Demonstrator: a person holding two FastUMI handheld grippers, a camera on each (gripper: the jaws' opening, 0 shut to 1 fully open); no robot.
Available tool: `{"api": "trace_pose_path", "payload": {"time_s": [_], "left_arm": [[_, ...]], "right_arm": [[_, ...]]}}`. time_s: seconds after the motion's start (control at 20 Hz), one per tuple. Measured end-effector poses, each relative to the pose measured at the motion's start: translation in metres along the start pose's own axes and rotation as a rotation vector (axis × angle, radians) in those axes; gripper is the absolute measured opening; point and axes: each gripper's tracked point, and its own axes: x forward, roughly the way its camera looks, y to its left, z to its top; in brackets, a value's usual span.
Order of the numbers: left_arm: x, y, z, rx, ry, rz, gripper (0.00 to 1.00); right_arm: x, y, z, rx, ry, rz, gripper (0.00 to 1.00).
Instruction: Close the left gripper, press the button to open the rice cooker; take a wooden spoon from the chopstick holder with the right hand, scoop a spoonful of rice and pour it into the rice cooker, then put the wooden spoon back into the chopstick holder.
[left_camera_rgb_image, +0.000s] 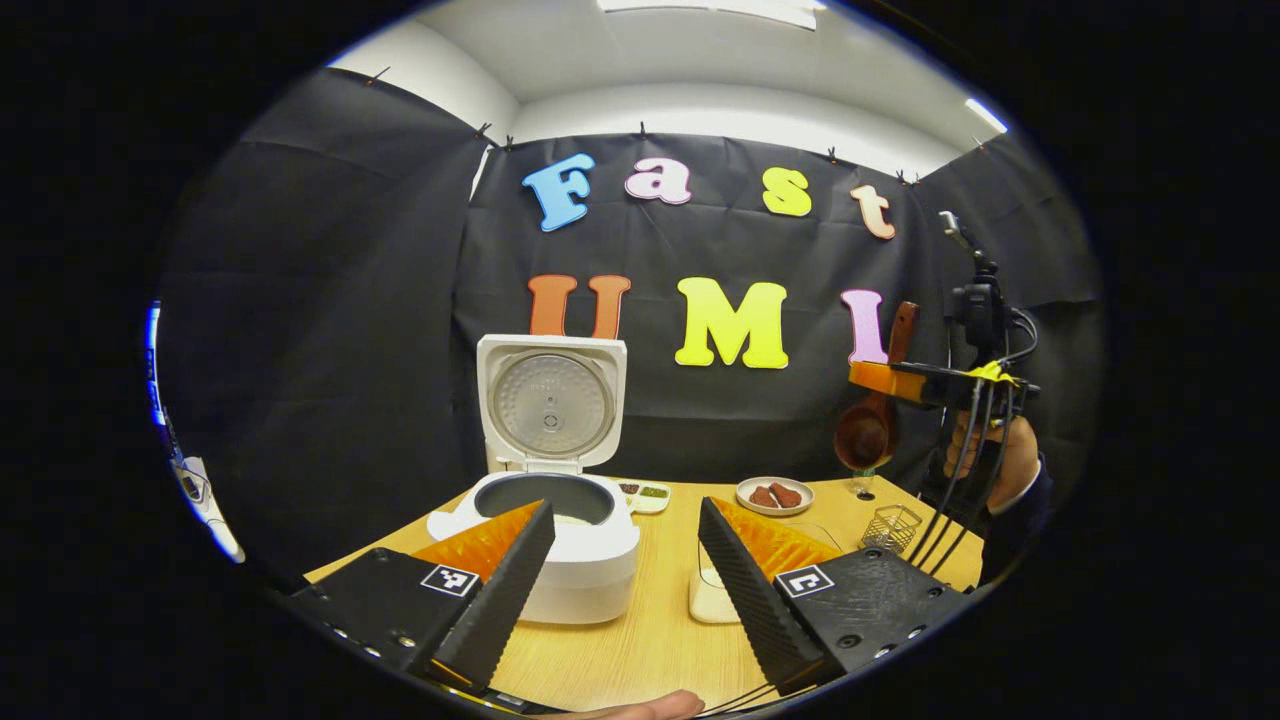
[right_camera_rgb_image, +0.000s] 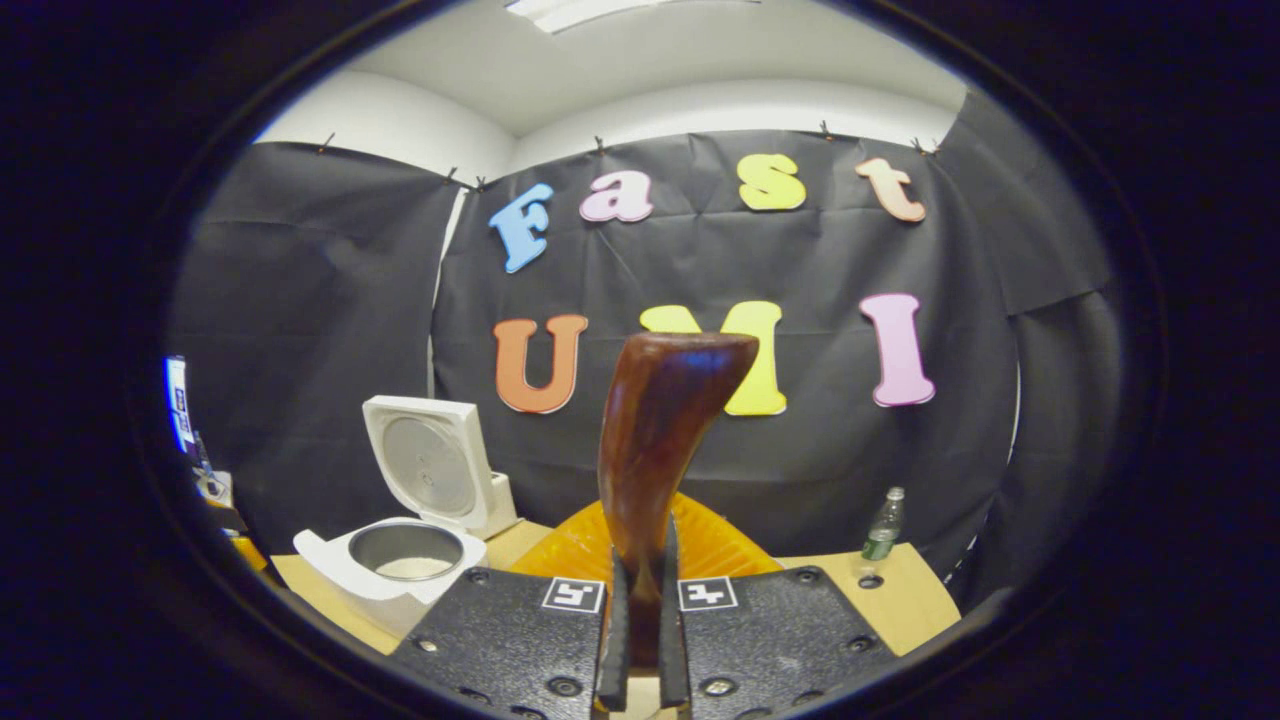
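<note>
From my left claw (left_camera_rgb_image: 625, 560) I see its fingers spread wide, gripping nothing, hanging over the near part of the wooden counter (left_camera_rgb_image: 650, 640). Between them stands the rice cooker (left_camera_rgb_image: 560, 540) toward the counter's left side, lid (left_camera_rgb_image: 550, 400) swung up and standing upright at its back, the dark inner pot showing a pale layer at the bottom. A small white container (left_camera_rgb_image: 712, 598) sits just right of the cooker, partly hidden behind my right-hand finger. Behind the cooker, toward the far edge, lies a small divided dish (left_camera_rgb_image: 645, 493), and right of that a plate (left_camera_rgb_image: 774, 496) with brown pieces on it. Near the far right corner stands the wire chopstick holder (left_camera_rgb_image: 890, 527).

My right claw (left_camera_rgb_image: 880, 380) hangs in the air above that holder, held by a hand (left_camera_rgb_image: 1005, 455) in a dark sleeve, cables trailing down. It is clenched on the wooden spoon (left_camera_rgb_image: 875, 415), bowl hanging downward, well above the holder's rim (nothing between them that I can see).

From the right gripper view, both fingers (right_camera_rgb_image: 612, 630) press the spoon's handle, which rises straight ahead and blocks the middle of the sight. A green bottle (right_camera_rgb_image: 880, 525) stands at the counter's far right edge. Black cloth walls the booth under a white ceiling.
</note>
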Motion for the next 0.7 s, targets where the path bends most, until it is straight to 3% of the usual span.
{"api": "trace_pose_path", "payload": {"time_s": [0.4,0.7], "left_arm": [[0.038,-0.03,0.022,-0.015,-0.046,-0.027,0.92],[0.065,-0.043,0.035,-0.006,-0.055,-0.056,0.92]], "right_arm": [[-0.025,-0.134,-0.022,0.016,0.026,-0.205,0.14],[-0.014,-0.19,-0.066,0.039,0.11,-0.259,0.17]]}}
